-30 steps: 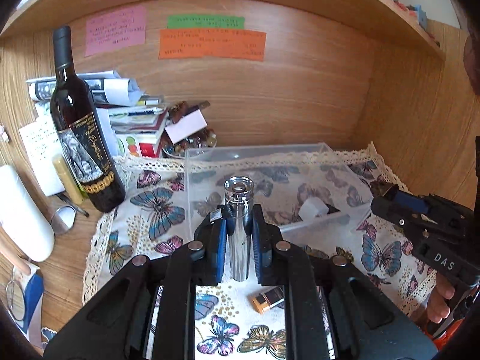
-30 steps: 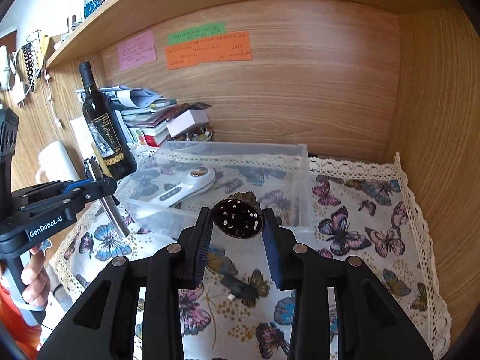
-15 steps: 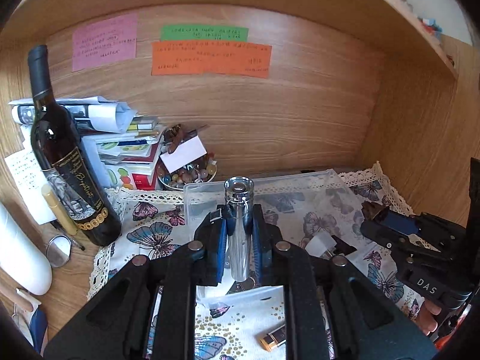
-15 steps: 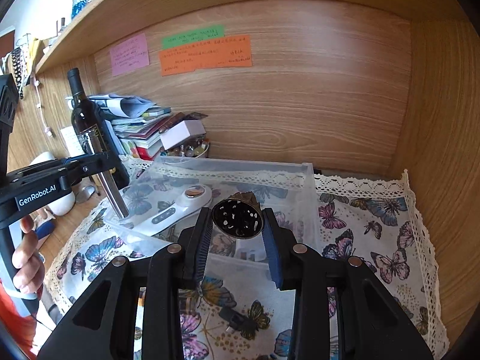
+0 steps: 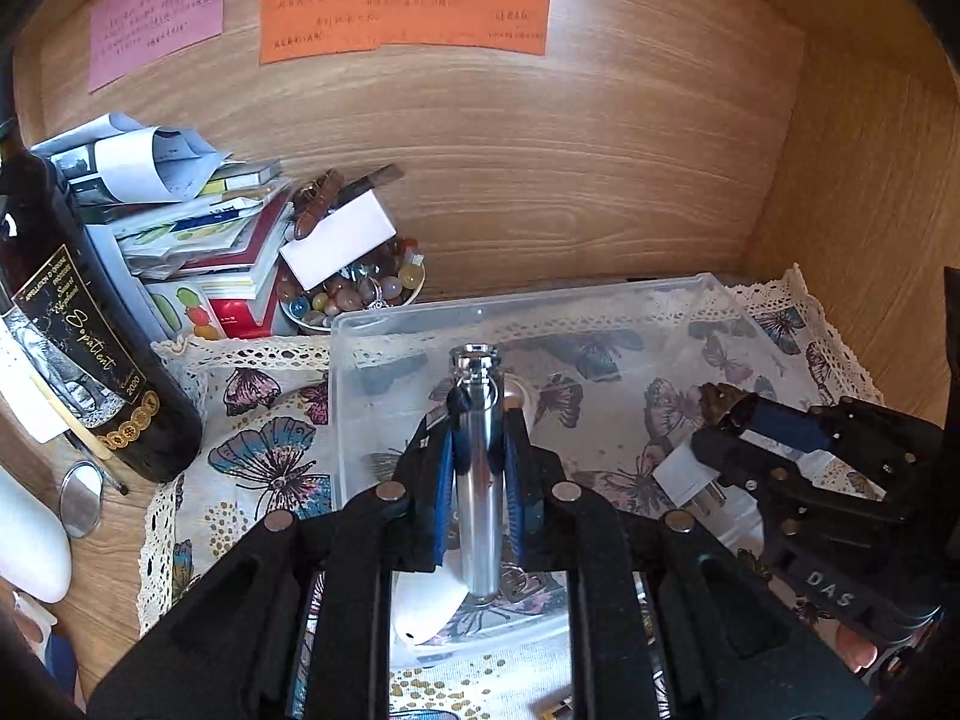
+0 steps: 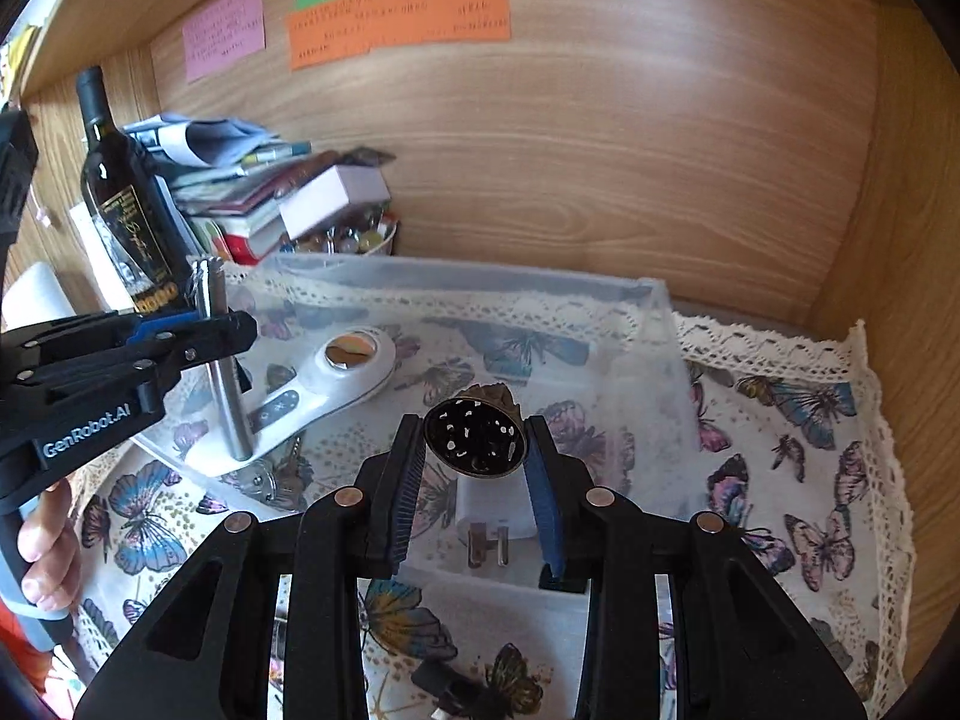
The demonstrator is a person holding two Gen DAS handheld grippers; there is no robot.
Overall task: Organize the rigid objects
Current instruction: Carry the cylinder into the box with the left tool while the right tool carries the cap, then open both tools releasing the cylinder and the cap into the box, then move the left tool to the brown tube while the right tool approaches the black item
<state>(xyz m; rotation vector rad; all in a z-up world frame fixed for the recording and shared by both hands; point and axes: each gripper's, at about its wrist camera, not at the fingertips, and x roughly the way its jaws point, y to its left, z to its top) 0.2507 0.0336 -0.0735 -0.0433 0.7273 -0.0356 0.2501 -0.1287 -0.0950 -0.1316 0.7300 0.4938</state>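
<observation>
Now | left gripper [image 5: 480,462] clamps one upright chrome metal cylinder [image 5: 477,480] | right gripper [image 6: 477,468] clamps one dark perforated bronze bell [image 6: 477,435] | one clear plastic bin [image 6: 654,324] beneath both

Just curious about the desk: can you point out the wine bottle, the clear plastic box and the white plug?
wine bottle [image 6: 129,213]: right wrist view, on its label.
clear plastic box [image 5: 480,315]: left wrist view, far rim.
white plug [image 6: 492,513]: right wrist view, its body.

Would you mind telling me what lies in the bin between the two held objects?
In the right wrist view, a white handheld device lies in the clear bin.
</observation>
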